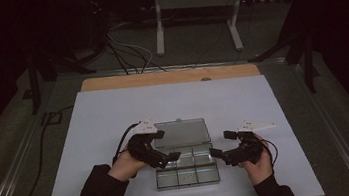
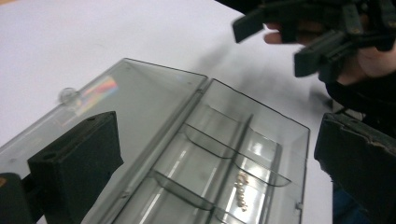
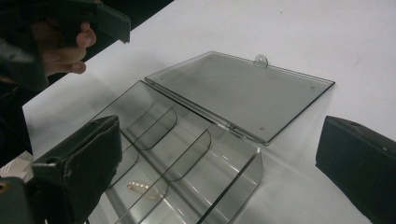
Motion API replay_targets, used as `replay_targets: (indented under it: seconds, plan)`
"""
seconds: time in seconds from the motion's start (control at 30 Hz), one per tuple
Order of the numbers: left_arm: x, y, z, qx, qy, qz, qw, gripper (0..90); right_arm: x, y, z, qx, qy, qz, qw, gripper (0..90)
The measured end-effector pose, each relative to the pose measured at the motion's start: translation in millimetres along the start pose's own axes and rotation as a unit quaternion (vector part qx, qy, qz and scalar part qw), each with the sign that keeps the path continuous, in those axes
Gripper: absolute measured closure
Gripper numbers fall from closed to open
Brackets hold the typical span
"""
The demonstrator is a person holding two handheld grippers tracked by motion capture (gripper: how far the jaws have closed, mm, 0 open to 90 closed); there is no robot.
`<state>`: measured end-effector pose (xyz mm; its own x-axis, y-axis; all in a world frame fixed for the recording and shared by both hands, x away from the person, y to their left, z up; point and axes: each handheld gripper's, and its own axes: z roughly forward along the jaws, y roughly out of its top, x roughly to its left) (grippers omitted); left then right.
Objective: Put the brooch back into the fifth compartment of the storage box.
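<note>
Two tools flank the clear compartment box, which sits near the middle of the surface's near edge with its lid swung fully back and lying flat toward the far edge, so every compartment is reachable from above. Your left tool hangs over the box's left side, jaws spread wide with nothing between them. Your right tool waits just off the box's right side, also released and empty, probably kept clear so it does not crowd the left. A small pale beaded piece lies in a compartment of the near row; what it is exactly cannot be told. Lid flat on the surface likely keeps the box from tipping while you work.
</note>
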<state>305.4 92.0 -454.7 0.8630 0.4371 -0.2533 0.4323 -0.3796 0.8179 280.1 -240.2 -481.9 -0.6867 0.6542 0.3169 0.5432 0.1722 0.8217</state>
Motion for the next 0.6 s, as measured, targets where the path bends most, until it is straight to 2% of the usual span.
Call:
replay_targets:
  seconds: [0.2,0.3,0.6]
  plan:
    - [10.5,-0.1,-6.2,-0.018,0.021,-0.008,0.9996,1.7,-0.2,-0.2,0.3,0.001,0.0,0.0,1.0,0.7]
    - [16.9,-0.7,-8.7,-0.027,0.03,-0.024,0.9989,1.7,-0.3,-0.3,0.4,0.0,0.0,0.0,1.0,0.7]
    - [34.9,-3.6,-12.4,-0.033,0.059,-0.044,0.9967,1.7,-0.7,-0.5,0.6,0.002,0.0,-0.001,1.0,0.7]
